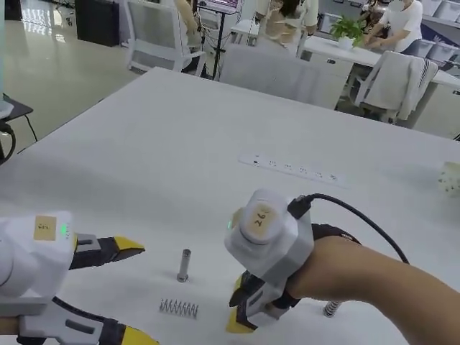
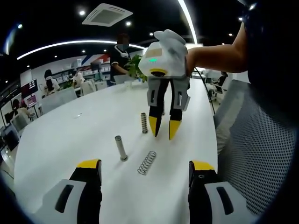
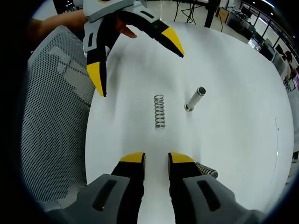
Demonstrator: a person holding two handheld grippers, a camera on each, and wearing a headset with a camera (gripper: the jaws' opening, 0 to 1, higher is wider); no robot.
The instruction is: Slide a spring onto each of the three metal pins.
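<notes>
On the white tabletop (image 1: 215, 129), a bare metal pin (image 1: 185, 264) stands upright, and a loose spring (image 1: 178, 308) lies flat just beside it, on the side nearer the person, not touching it. The left hand-held gripper (image 1: 136, 293) hovers low at the near left edge with its yellow-tipped jaws spread wide and nothing between them; in its own view the loose spring sits ahead, between the two jaw lines. The right hand-held gripper (image 1: 239, 310) points down at the tabletop right of the spring, its jaws drawn close with a narrow gap and holding nothing. A second pin already wearing a spring (image 1: 330, 309) stands just beside the right hand-held gripper, on its far side from the bare pin.
</notes>
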